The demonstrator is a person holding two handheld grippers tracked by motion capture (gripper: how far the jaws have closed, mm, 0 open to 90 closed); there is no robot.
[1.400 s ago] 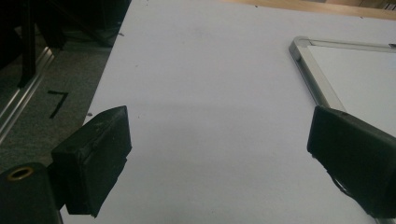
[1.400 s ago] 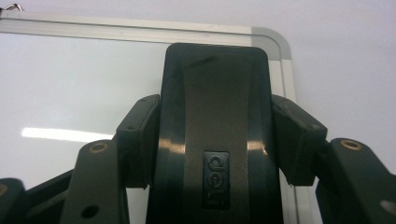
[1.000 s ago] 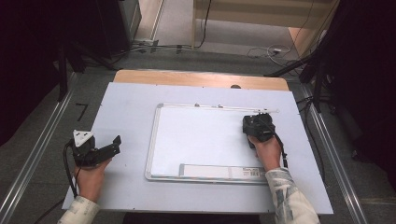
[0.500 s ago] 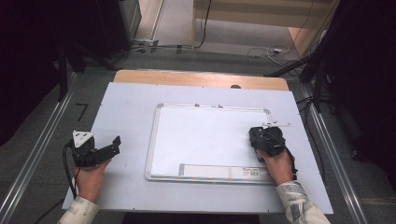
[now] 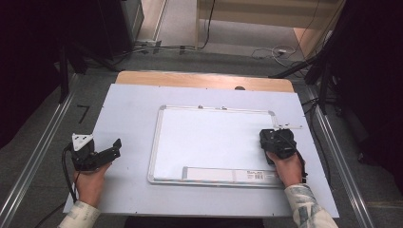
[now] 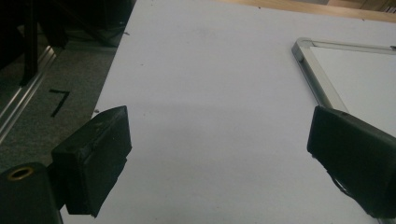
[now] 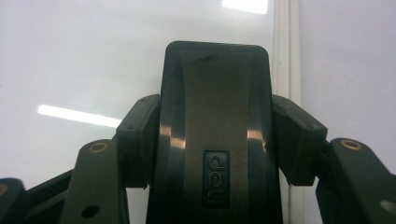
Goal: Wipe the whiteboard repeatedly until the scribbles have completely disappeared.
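From the high view I have a whiteboard (image 5: 214, 142) lying flat near the middle of the pale surface (image 5: 128, 99), its metal frame closed all round and a labelled strip along its near edge. My right gripper (image 5: 275, 141) sits over the board's right side, just inside the frame, held by the right hand (image 5: 287, 166). In the right gripper view its fingers (image 7: 140, 140) are pinching a black eraser (image 7: 215, 135) from both sides; the block stands between them with a "deli" mark on its back, and the white board face and its pale frame edge (image 7: 282, 56) lie right behind it. My left gripper (image 5: 97, 154) rests well apart from the board, on the bare surface to the left, in the left hand (image 5: 90, 183). In the left gripper view its fingers (image 6: 93, 163) are spread wide with nothing between them, and the board's top-left corner (image 6: 303, 49) shows ahead to the right.
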